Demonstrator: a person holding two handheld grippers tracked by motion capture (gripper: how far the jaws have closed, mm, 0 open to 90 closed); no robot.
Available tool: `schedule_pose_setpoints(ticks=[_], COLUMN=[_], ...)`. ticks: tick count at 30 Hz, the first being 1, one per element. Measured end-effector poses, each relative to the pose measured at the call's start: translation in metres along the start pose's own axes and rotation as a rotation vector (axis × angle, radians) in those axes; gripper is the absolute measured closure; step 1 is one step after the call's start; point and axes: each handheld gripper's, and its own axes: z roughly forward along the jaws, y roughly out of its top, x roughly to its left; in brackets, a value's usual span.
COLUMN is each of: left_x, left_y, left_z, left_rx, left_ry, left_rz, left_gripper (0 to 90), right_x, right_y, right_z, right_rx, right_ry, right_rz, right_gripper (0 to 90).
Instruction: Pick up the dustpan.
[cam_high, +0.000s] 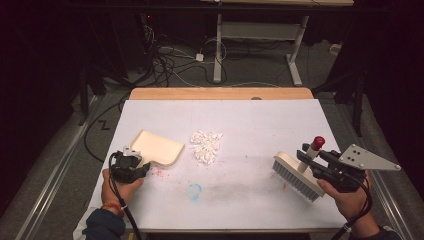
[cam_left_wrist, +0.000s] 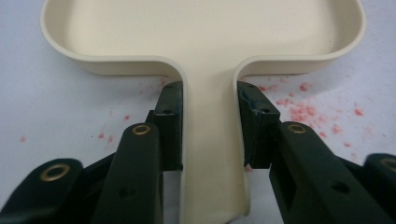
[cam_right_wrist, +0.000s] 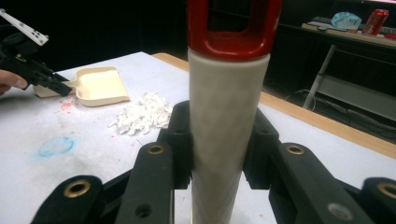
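A cream dustpan (cam_high: 159, 146) lies flat on the white table at the left, its handle pointing toward the person. My left gripper (cam_high: 142, 167) is shut on that handle; in the left gripper view both pads (cam_left_wrist: 170, 121) press the handle's sides below the pan (cam_left_wrist: 201, 28). A pile of white scraps (cam_high: 205, 145) lies just right of the pan's mouth. At the right, my right gripper (cam_high: 306, 157) is shut on the white, red-tipped handle (cam_right_wrist: 227, 93) of a brush (cam_high: 295, 175), which tilts with its bristles near the table. The dustpan (cam_right_wrist: 100, 86) and scraps (cam_right_wrist: 142, 114) lie beyond it.
Red specks (cam_high: 159, 172) and a blue smudge (cam_high: 194, 191) mark the white tabletop (cam_high: 260, 120). A wooden strip (cam_high: 220, 93) runs along the table's far edge. Beyond it are floor cables and a white desk frame (cam_high: 218, 45).
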Motion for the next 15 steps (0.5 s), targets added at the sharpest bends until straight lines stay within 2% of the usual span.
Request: schedule_pose_setpoints(ticks=[9, 12, 15], left_x=[-0.007, -0.011, -0.015], left_y=[-0.003, -0.006, -0.01], left_z=[-0.017, -0.028, -0.033], left_rx=[-0.018, -0.033, -0.027], left_ry=[-0.002, -0.019, -0.025], left_rz=[0.029, 0.052, 0.071], left_gripper=[63.6, 63.6, 63.6], right_x=[-0.001, -0.005, -0.008], right_y=[-0.002, -0.004, -0.004], right_z=[0.002, 0.003, 0.002], right_rx=[0.008, 0.011, 0.009], right_ry=[0.001, -0.01, -0.013], right_rz=[0.005, 0.016, 0.025], right_gripper=[69.9, 69.9, 69.9])
